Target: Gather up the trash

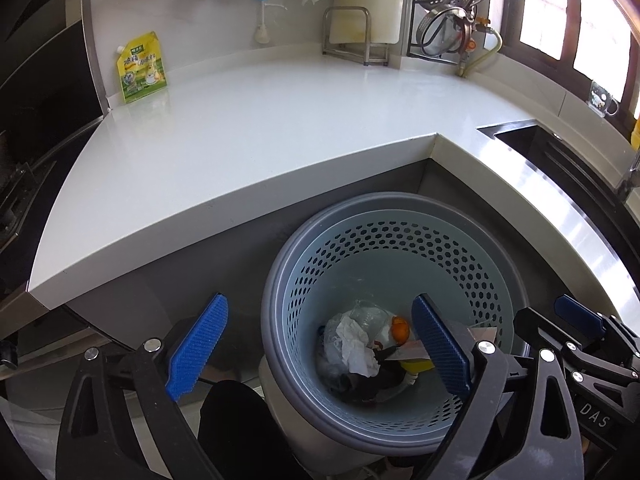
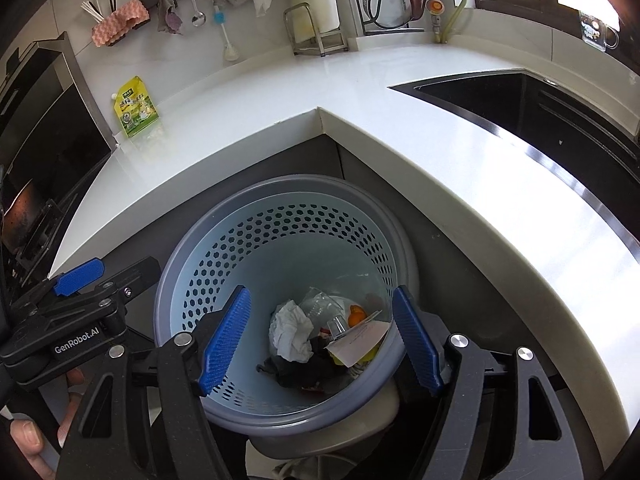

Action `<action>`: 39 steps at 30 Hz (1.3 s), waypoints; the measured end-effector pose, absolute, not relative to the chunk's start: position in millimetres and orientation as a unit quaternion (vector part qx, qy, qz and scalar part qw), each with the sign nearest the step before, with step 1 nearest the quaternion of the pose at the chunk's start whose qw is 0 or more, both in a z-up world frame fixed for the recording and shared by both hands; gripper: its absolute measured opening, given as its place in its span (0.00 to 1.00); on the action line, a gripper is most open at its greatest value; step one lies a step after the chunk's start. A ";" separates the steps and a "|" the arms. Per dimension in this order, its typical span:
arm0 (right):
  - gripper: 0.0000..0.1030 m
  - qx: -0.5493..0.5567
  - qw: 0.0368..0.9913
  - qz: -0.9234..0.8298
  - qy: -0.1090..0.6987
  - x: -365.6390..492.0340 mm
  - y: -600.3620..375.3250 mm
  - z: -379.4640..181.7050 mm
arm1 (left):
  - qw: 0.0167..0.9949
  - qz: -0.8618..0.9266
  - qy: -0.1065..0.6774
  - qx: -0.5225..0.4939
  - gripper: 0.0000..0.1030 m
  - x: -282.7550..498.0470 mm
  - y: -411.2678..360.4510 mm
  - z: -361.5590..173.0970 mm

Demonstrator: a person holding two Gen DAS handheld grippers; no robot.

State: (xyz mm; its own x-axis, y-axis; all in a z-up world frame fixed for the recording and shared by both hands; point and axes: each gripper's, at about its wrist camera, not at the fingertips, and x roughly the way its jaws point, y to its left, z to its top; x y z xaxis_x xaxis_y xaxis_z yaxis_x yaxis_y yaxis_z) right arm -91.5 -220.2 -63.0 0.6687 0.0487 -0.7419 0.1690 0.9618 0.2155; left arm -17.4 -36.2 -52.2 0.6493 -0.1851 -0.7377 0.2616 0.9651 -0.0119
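**A:** Where does the rubbish sit?

**B:** In the pale blue perforated plastic waste basket with a grey rim (image 2: 224, 248), standing on the floor in the inner corner of the white L-shaped countertop (image 1: 240, 120). At its bottom lie a crumpled white tissue (image 2: 292, 332), a clear plastic cup (image 2: 338, 326), a bit of orange peel (image 2: 356, 316), a white paper card (image 2: 360, 340) and some dark scraps – all heaped together.

**A:** And the claws?

**B:** The left gripper (image 1: 320, 348) stands spread wide, blue ribbed pads far apart, nothing between them; one pad hangs over the basket, the other outside its rim. The right gripper (image 2: 322, 340) is also spread wide and holds nothing – it hangs above the basket's mouth, the trash visible between its pads well below.

**A:** Anything on the counter?

**B:** A yellow-green spouted pouch (image 1: 142, 68) leaning at the back wall, near the left end.
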 end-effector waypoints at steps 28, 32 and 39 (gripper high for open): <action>0.70 0.111 0.910 -0.038 0.397 -95.2 -212.5 -57.4 | 0.912 -0.106 0.394 0.047 0.94 -21.7 -32.0 -45.5; 0.70 0.111 0.912 -0.039 0.394 -95.5 -212.1 -56.1 | 0.911 -0.105 0.395 0.052 0.94 -21.5 -32.6 -45.2; 0.70 0.109 0.912 -0.039 0.393 -96.4 -211.5 -56.6 | 0.913 -0.106 0.390 0.059 0.94 -23.7 -34.2 -44.3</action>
State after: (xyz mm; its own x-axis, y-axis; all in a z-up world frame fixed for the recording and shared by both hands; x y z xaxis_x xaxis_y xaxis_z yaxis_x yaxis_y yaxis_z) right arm -96.4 -211.5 -56.6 0.6886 0.0142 -0.7250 0.1573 0.9731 0.1685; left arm -23.7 -34.2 -44.3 0.6731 -0.1479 -0.7246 0.2403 0.9704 0.0251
